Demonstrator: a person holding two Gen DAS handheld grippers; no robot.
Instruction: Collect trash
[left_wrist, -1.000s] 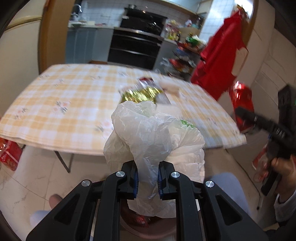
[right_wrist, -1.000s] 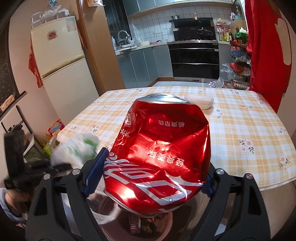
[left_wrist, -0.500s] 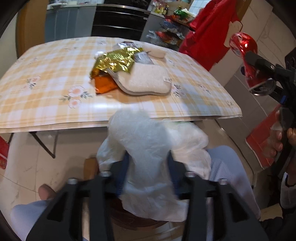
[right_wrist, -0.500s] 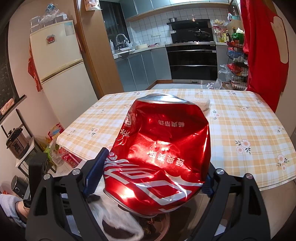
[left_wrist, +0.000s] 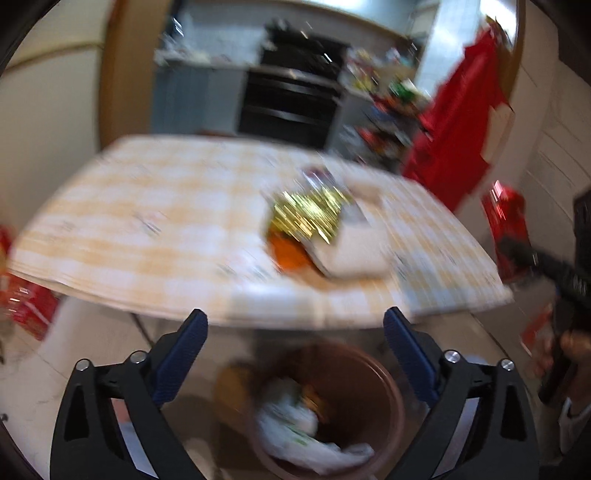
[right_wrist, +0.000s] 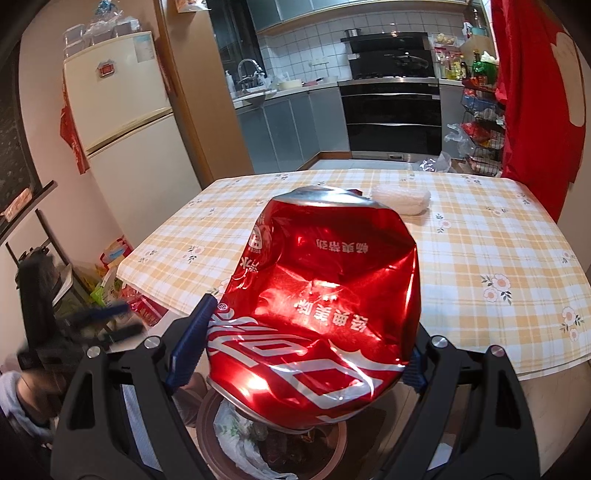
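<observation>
Crushed red can (right_wrist: 317, 314) sits clamped between right fingers (right_wrist: 190, 343); left fingers (left_wrist: 181, 354) spread apart, empty.

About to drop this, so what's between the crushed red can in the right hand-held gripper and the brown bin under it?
Nothing: in the right wrist view the crushed red can hangs directly above the brown bin, only air between.

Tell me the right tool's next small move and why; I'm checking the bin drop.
Probably open the right tool and let the crushed red metal can fall. It is clamped directly above the round brown bin, where a white plastic bag already lies. The left tool is open and empty, off to the side.
</observation>
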